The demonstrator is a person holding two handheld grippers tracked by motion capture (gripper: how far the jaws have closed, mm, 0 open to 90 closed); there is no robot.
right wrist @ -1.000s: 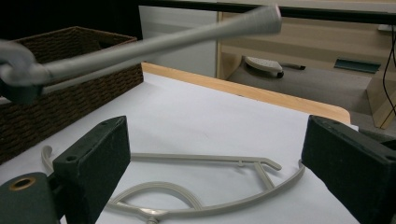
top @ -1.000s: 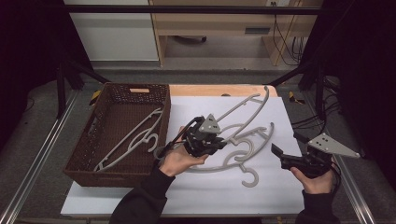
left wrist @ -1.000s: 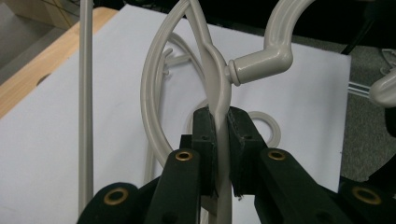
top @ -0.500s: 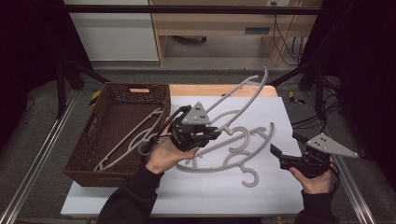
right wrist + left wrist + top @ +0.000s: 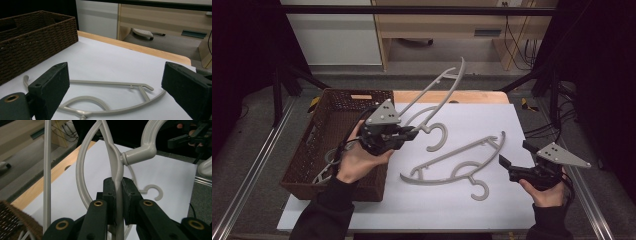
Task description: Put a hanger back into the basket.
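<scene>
Left gripper (image 5: pixel 412 134) clamps a grey plastic hanger (image 5: pixel 437 95) near its neck, lifted tilted just right of the brown wicker basket (image 5: pixel 307 165), seemingly bound there. Right gripper (image 5: pixel 512 162), jaws wide and empty, waits beside a second grey hanger (image 5: pixel 457 167) lying flat farther right

The lifted hanger (image 5: pixel 432 100), upper centre of the high view, and the lying hanger (image 5: pixel 457 165) below it look like smooth, pale grey plastic with a faint satin sheen, clearest in the left tool view. The basket (image 5: pixel 307 155) at the left is dark brown woven wicker, rough and matt, while the surface (image 5: pixel 482 125) carries a smooth, matt white sheet with a strip of bare light wood along its far edge. The left tool (image 5: pixel 411 134) and right tool (image 5: pixel 507 166) have matt black plastic-looking jaws, brass-coloured rivets and dull grey plates.
</scene>
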